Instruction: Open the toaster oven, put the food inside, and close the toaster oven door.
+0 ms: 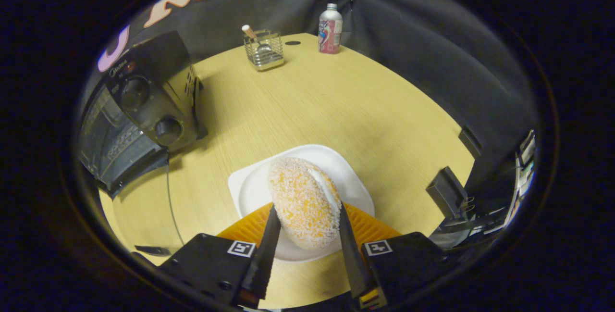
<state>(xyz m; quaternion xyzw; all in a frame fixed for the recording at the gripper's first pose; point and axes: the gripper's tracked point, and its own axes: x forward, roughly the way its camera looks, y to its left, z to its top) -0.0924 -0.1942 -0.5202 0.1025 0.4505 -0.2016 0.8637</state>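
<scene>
A sugar-coated bun with a cream stripe (303, 201) stands between my two fingers, and my gripper (307, 213) is shut on it, one finger pressing each side. Whether the bun rests on or hovers just over the white plate (250, 184) beneath it is unclear. The plate lies on the wooden table (336, 105). The toaster oven (139, 115) stands to the left beyond the fingers, with two knobs on its panel. Its glass door (108, 156) hangs open, showing the rack inside.
At the far side of the table stand a wire holder (264, 50) with a utensil and a bottle (330, 29). A thin cable (170, 201) runs along the table left of the plate. Black clips (449, 189) sit at the table's right edge.
</scene>
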